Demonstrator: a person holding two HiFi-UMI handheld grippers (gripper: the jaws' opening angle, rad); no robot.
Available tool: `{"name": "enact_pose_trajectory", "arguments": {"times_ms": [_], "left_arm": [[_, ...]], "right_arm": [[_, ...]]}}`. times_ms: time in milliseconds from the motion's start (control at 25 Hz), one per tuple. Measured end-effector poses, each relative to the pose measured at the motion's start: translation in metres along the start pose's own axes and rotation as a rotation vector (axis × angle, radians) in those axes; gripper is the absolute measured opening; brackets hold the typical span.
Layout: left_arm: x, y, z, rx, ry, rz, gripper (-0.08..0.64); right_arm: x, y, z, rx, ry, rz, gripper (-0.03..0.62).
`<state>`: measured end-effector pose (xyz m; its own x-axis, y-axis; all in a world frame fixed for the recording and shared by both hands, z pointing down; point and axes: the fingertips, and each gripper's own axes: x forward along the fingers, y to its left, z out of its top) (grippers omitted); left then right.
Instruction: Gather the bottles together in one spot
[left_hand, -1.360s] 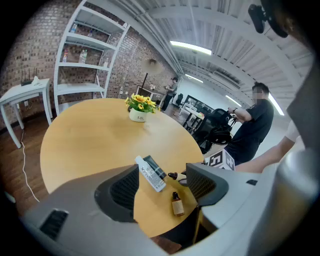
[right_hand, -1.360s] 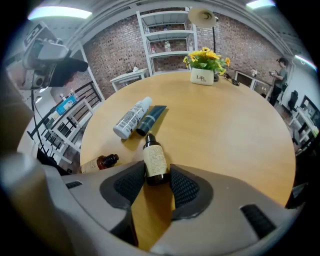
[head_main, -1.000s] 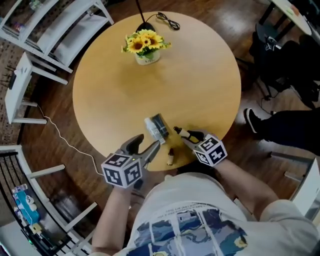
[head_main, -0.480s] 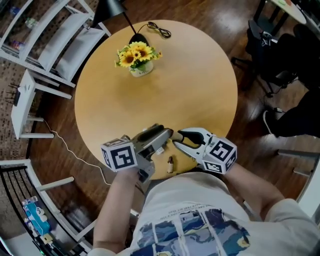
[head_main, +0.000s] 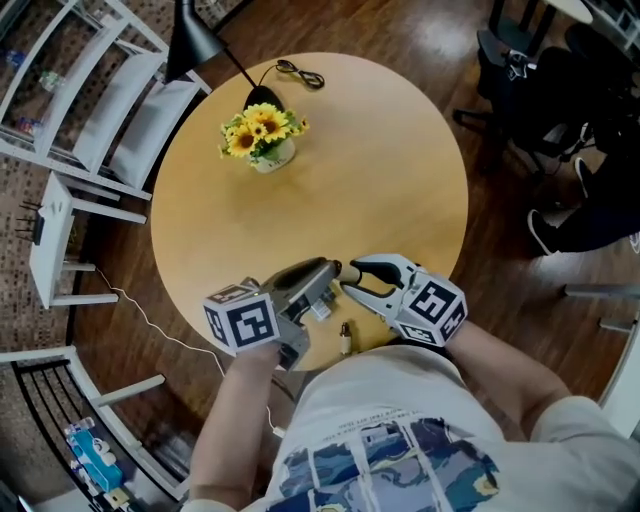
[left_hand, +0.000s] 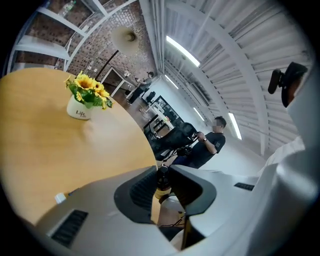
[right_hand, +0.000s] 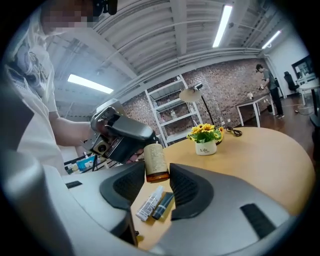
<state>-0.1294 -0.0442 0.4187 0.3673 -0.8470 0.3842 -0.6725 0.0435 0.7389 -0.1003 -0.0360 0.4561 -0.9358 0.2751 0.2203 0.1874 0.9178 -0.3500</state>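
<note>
Left hand-held gripper (head_main: 331, 270) and right hand-held gripper (head_main: 351, 283) tip to tip over the near edge of the round bench (head_main: 420, 180).
Small bottle (head_main: 349, 270) between the tips; left jaws have just been closing on it, right jaws opening slightly. Second bottle (head_main: 345, 338) sits at the bench edge just beside them. Sunflower pot (head_main: 260, 142) well apart, far side.

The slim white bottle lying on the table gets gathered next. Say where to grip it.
Grip the white bottle across its end nearer the right gripper, coming from above: it lies flat, and the dark bottle beside it seems to leave most room there.
</note>
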Motion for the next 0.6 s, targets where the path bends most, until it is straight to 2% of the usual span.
{"name": "enact_pose_trajectory", "arguments": {"times_ms": [120,200,440,600], "left_arm": [[-0.004,0.015,0.019,0.05,-0.05,0.078,0.078],[-0.011,0.037,0.039,0.085,-0.104,0.182,0.08],[-0.02,0.126,0.094,0.198,-0.194,0.527,0.08],[-0.014,0.193,0.115,0.214,-0.206,0.686,0.078]], "right_arm": [[-0.001,-0.014,-0.002,-0.002,0.011,-0.037,0.176],[-0.007,-0.023,-0.004,0.017,0.013,-0.055,0.216],[-0.034,-0.045,-0.017,0.062,0.036,-0.109,0.238],[-0.046,-0.054,-0.028,0.092,0.053,-0.129,0.236]]}}
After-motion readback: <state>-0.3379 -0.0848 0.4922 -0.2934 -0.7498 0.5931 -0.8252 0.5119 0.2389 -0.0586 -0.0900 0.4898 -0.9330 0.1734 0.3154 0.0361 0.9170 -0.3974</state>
